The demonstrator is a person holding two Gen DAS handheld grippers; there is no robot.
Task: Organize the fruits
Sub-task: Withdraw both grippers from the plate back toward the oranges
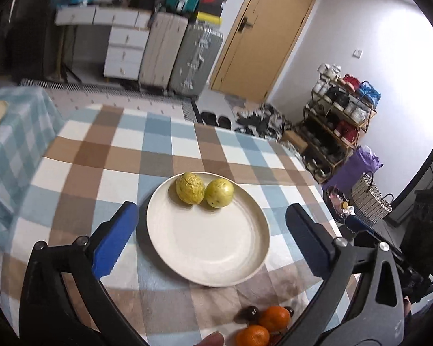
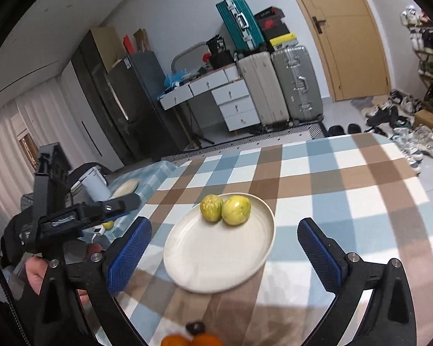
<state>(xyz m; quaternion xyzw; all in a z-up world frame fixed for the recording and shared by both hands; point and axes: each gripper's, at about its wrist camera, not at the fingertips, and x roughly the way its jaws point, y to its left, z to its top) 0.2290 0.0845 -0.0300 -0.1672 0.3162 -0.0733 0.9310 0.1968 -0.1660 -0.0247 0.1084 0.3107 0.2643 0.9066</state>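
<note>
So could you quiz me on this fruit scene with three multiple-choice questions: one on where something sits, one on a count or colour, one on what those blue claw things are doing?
1. Where on the white plate do the two yellow-green fruits lie?
A. far edge
B. centre
C. near edge

2. How many oranges lie on the checked cloth near the camera?
A. none
B. two
C. five

3. What state are the left gripper and right gripper in?
A. both open and empty
B. both shut on fruit
C. one holds the plate

Answers: 1 A, they lie side by side at the far rim. 2 B, two show at the bottom of the left view. 3 A, the blue pads stand wide apart with nothing between.
</note>
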